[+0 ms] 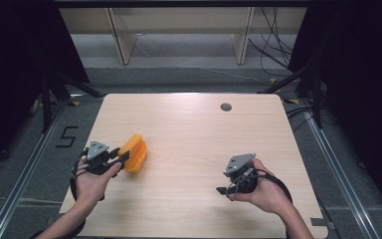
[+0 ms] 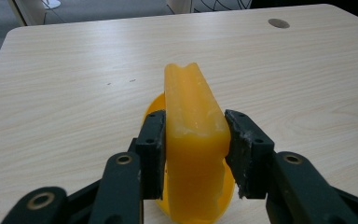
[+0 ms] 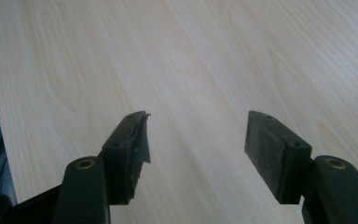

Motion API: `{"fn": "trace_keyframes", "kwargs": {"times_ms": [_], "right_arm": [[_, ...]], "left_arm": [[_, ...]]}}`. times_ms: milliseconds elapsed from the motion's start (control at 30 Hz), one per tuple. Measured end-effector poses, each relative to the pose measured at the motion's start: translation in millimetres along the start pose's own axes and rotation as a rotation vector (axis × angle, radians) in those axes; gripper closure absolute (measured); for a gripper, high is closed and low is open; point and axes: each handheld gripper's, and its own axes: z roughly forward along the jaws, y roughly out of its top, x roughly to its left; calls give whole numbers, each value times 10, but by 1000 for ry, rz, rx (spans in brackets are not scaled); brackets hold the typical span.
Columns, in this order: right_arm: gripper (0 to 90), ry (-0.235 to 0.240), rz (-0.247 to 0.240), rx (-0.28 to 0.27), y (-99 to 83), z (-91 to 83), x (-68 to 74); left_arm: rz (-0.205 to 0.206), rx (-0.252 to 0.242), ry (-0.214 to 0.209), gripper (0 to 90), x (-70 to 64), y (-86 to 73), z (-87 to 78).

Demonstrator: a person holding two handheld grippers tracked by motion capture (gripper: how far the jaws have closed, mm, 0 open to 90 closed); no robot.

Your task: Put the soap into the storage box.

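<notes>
Orange plastic object [image 1: 135,153], curved and thick-walled, stands on edge at the left part of the table [image 1: 194,129], near its left edge and about midway along it. Left gripper [image 1: 122,158], held in the person's left hand [image 1: 92,181], has its two black jaws pressed against opposite sides of the orange object; in the left gripper view the object [image 2: 193,154] rises between the pads and curves away from the camera, its lower rim close to the wood. Right gripper [image 1: 222,190], held in the right hand [image 1: 266,191], is low over the right part of the table, well apart from the orange object. Its jaws stand wide apart with bare wood between them in the right gripper view [image 3: 196,149]. A small round grey cap [image 1: 226,106] is set in the tabletop near the far edge.
</notes>
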Motion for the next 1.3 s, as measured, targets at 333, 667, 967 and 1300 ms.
{"fn": "trace_keyframes", "kwargs": {"times_ms": [333,667,967,1300], "right_arm": [[399,1,-39,-6,13,24,-13],[398,-1,-39,-6,4,8,-27],[393,-3,-5,-1,0,9,-4],[392,10,-32,4,12,25,-12]], "left_arm": [[8,-7,10,593,-38,-15,22],[22,7,6,579,-66,-11,48],[0,35,-9,575,-54,27,57],[-54,65,5,576,-71,75,67]]}}
